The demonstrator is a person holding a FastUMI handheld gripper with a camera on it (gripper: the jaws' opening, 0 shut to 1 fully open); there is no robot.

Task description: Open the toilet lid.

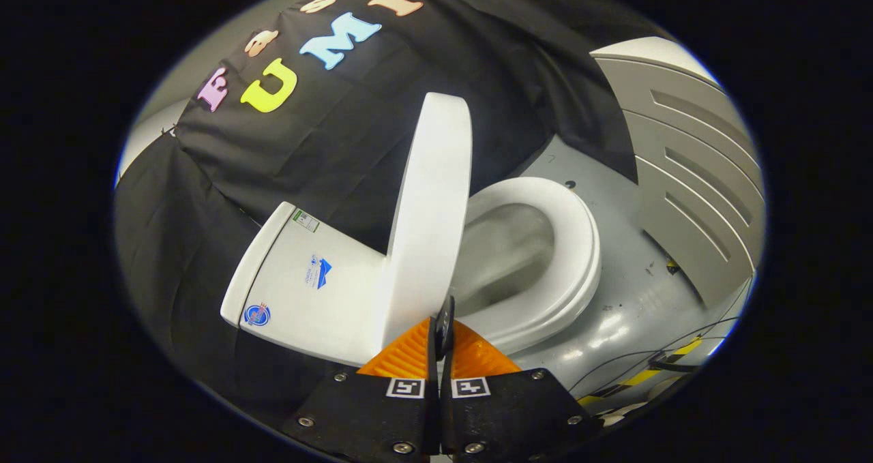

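The gripper (443, 326) has its fingers pressed together, tips at the raised toilet lid (430, 211); cistern (307, 279) beside it, seat (566, 258) beyond (grey floor (634, 299), slatted panel (696, 170) nearby).

- The gripper (443, 326) sits at the bottom centre of the frame, its two fingers reaching up and forward from there.
- The two fingers lie side by side, pressed nearly together, with only a thin dark slit between them (nothing can be made out in that slit).
- Their tips converge to a narrow point slightly above the lower middle of the frame.
- Each finger carries a small square marker at its base, left and right of the slit.
- Below the markers, the two broad mounting plates, studded with screws, spread out toward the bottom edge of the frame.
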